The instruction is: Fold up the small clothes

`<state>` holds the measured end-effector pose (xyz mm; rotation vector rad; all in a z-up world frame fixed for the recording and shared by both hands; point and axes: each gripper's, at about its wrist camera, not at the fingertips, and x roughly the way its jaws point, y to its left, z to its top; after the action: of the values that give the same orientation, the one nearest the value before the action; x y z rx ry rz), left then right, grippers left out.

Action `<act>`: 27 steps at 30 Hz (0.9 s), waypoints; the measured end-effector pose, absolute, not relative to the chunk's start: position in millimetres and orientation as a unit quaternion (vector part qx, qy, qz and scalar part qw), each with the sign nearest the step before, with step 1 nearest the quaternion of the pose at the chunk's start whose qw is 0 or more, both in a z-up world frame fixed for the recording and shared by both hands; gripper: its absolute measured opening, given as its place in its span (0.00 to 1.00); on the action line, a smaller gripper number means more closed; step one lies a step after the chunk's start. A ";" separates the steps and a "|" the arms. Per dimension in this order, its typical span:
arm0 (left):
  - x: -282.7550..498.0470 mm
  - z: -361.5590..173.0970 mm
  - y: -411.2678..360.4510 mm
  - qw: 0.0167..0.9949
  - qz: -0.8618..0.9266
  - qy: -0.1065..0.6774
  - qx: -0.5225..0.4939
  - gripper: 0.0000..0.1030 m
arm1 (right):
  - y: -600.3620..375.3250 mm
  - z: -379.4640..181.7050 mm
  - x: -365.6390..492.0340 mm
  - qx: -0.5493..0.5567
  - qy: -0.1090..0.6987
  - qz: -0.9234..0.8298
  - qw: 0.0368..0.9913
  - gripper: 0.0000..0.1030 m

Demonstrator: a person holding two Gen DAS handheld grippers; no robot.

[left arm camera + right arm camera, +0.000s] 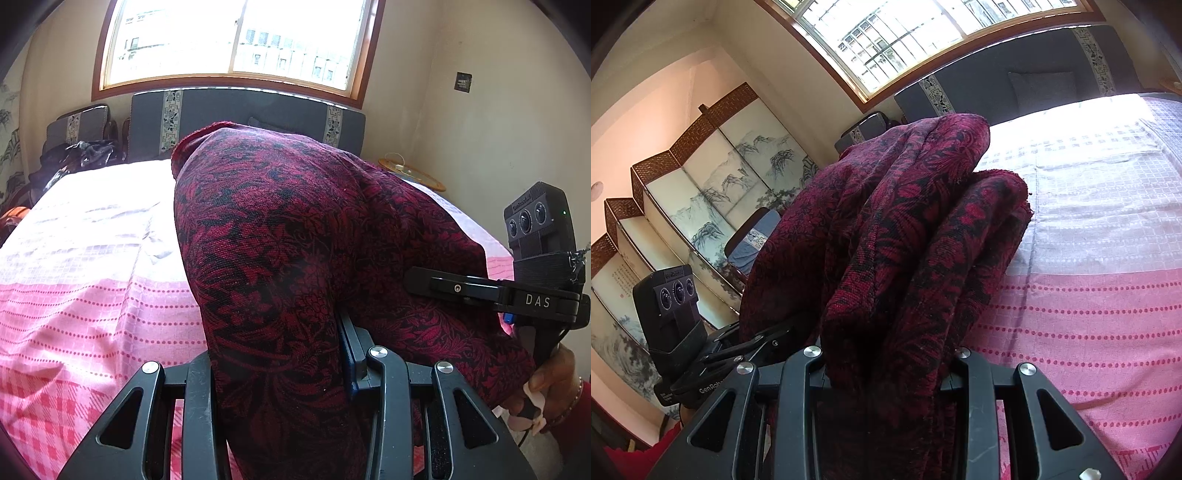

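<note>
Both grippers, left gripper [280, 369] and right gripper [886, 369], are clamping the maroon floral garment [295, 229] above the pink bedspread [92, 295], 12 o'clock; folding looks unfinished, laying flat remaining.

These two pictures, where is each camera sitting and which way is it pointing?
Left wrist view: sits on the left gripper, looks along its fingers over the pink bed toward the window; the person's hand shows with the right gripper.
Right wrist view: sits on the right gripper, faces bed, window and painted screen; the left gripper shows at lower left.
Both share the red patterned garment, clamped by both grippers.
</note>
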<state>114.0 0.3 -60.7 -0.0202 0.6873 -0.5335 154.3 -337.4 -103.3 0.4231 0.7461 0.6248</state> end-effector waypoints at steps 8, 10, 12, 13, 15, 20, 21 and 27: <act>115.0 -75.1 4.3 0.904 -0.261 0.338 -0.007 0.37 | -336.2 -116.3 151.2 0.195 0.364 0.300 0.860 0.29; 114.5 -77.3 4.4 0.904 -0.260 0.339 -0.005 0.37 | -336.2 -117.4 151.2 0.194 0.365 0.301 0.859 0.29; 113.5 -81.8 3.7 0.904 -0.259 0.340 -0.002 0.37 | -336.1 -117.0 150.5 0.196 0.366 0.300 0.858 0.29; 113.6 -83.6 3.7 0.904 -0.259 0.341 -0.001 0.37 | -336.0 -116.7 150.2 0.197 0.366 0.301 0.858 0.29; 114.2 -85.2 2.5 0.904 -0.258 0.342 0.000 0.37 | -335.9 -118.3 149.8 0.198 0.368 0.301 0.857 0.29; 113.3 -88.7 1.4 0.904 -0.255 0.342 0.000 0.38 | -335.5 -124.3 148.3 0.201 0.374 0.302 0.854 0.29; 113.4 -89.4 1.4 0.904 -0.255 0.343 0.000 0.38 | -335.1 -125.3 148.4 0.199 0.376 0.300 0.854 0.29; 111.4 -95.2 0.4 0.905 -0.248 0.345 -0.001 0.40 | -332.7 -130.2 151.0 0.195 0.393 0.292 0.850 0.29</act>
<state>111.4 0.4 -95.2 -0.0030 0.7130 -0.5125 151.0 -332.7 -130.2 0.4102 0.8275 0.6143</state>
